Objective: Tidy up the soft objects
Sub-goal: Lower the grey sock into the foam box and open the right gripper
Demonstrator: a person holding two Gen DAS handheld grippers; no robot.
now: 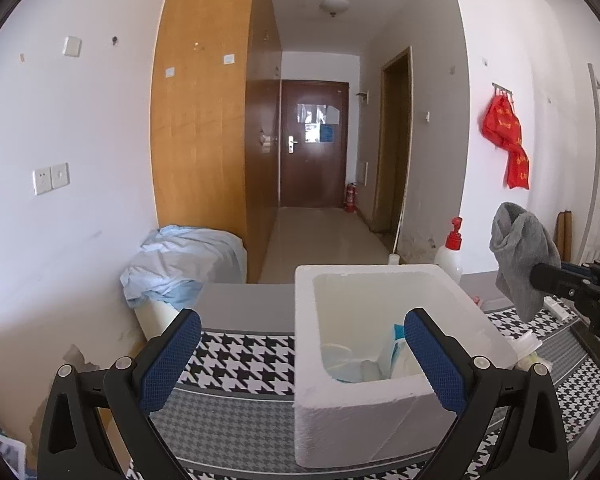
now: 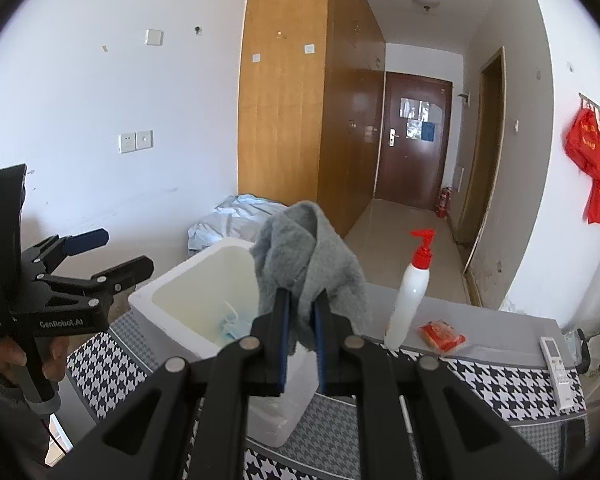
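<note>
My right gripper (image 2: 300,312) is shut on a grey cloth (image 2: 308,256), which droops over both blue pads above the table. In the left wrist view the same grey cloth (image 1: 520,256) hangs at the right, clamped in the right gripper (image 1: 540,276), to the right of the white foam box (image 1: 380,412). The foam box (image 2: 168,304) holds light blue and white soft items (image 1: 364,364). My left gripper (image 1: 300,364) stands open with nothing between its fingers; its right finger sits over the box's near right corner. In the right wrist view the left gripper (image 2: 120,252) is at the left, held by a hand.
A white pump bottle with a red top (image 2: 410,292), a red packet (image 2: 442,336) and a white remote (image 2: 556,364) lie on the houndstooth table cover (image 2: 500,388). A bundle of pale blue fabric (image 1: 180,260) sits on a white stand beyond the table's left end.
</note>
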